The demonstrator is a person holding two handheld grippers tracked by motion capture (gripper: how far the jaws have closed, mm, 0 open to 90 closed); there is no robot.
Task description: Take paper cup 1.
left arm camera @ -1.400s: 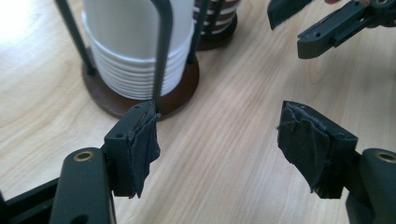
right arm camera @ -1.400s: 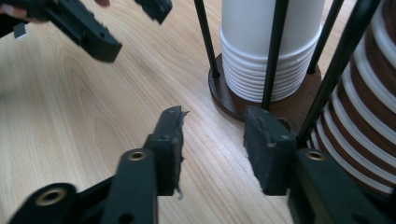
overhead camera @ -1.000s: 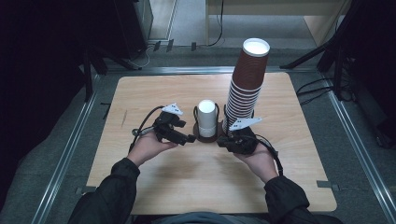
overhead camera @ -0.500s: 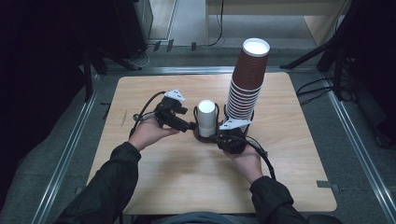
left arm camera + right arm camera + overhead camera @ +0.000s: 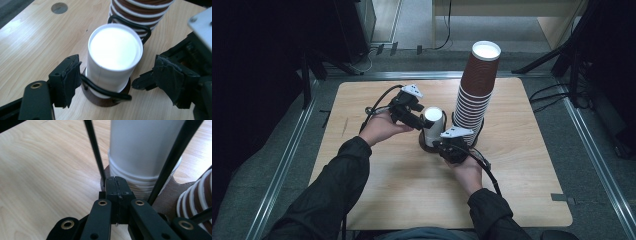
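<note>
White cups (image 5: 432,126), nested in a short stack, stand near the middle of the wooden table (image 5: 362,195), inside a black wire holder (image 5: 105,91) on a brown round base (image 5: 107,101). Just beside them, on the far right side, rises a tall stack of brown cups (image 5: 476,90). The left gripper (image 5: 416,119) is at the top cup; in the left gripper view its jaws are apart, one on each side of the cup, not touching it. The right gripper (image 5: 449,145) is low at the base, and in the right gripper view (image 5: 117,186) its jaws are pressed together, just in front of the white stack between two wires.
</note>
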